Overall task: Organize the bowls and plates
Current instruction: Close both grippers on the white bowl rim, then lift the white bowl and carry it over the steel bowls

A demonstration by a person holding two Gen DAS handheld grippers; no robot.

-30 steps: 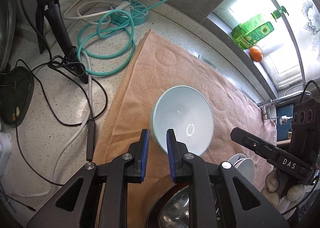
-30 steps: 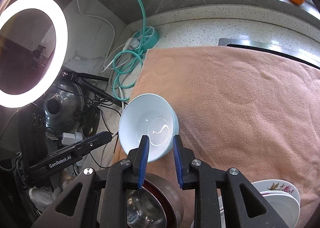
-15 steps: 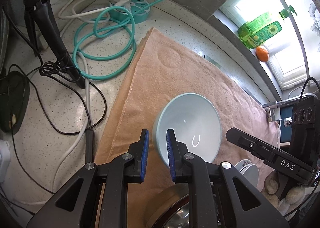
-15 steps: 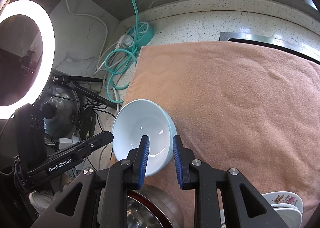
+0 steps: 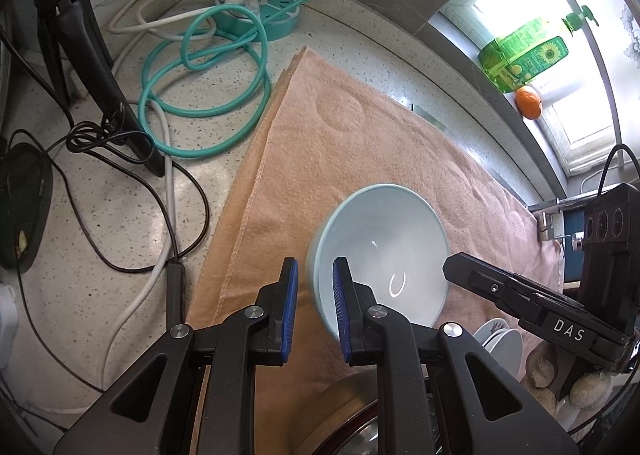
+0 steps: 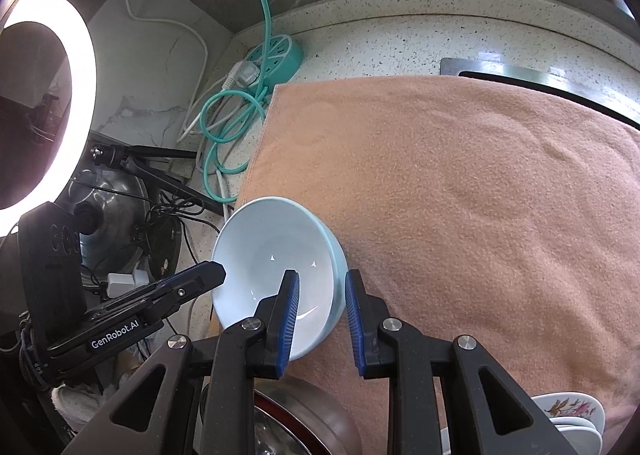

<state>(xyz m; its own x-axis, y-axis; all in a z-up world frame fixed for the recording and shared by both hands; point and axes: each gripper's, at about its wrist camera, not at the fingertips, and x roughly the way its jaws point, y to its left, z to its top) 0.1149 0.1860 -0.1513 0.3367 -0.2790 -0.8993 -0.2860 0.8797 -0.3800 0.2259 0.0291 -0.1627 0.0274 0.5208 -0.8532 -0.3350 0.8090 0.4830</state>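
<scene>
On the left lay the speckled counter (image 5: 92, 255) with its tripod (image 5: 92, 67), dark wires and a coiled teal cable (image 5: 208, 95) running to a round power strip (image 5: 264, 11); in the right wrist view a lit ring light (image 6: 48, 103) stood over that corner. A peach towel (image 5: 340, 143) covered the counter from there rightward.

The left gripper (image 5: 314, 307) had its jaws clamped on the near-left rim of the light blue bowl (image 5: 384, 251), one blue pad outside the wall and one inside. The right gripper (image 6: 322, 319) gripped the opposite rim the same way, so both hands carried the one bowl together. It hung low over the near-left part of the towel, close to the towel's left edge; whether its foot touched the cloth could not be told. Its mouth faced up and was tipped somewhat toward the left gripper. Being round, it had no long axis across the counter; its axis ran nearly vertical, leaning a little.

Judging by the layout, the work was at an early stage: the towel was otherwise bare. Below the grippers sat a steel bowl (image 6: 296, 423), and further right a small stack of white flowered dishes (image 6: 568, 415), all apparently yet to be sorted. On the far right a green bottle (image 5: 524, 55) and an orange (image 5: 528, 103) stood on the sill.
</scene>
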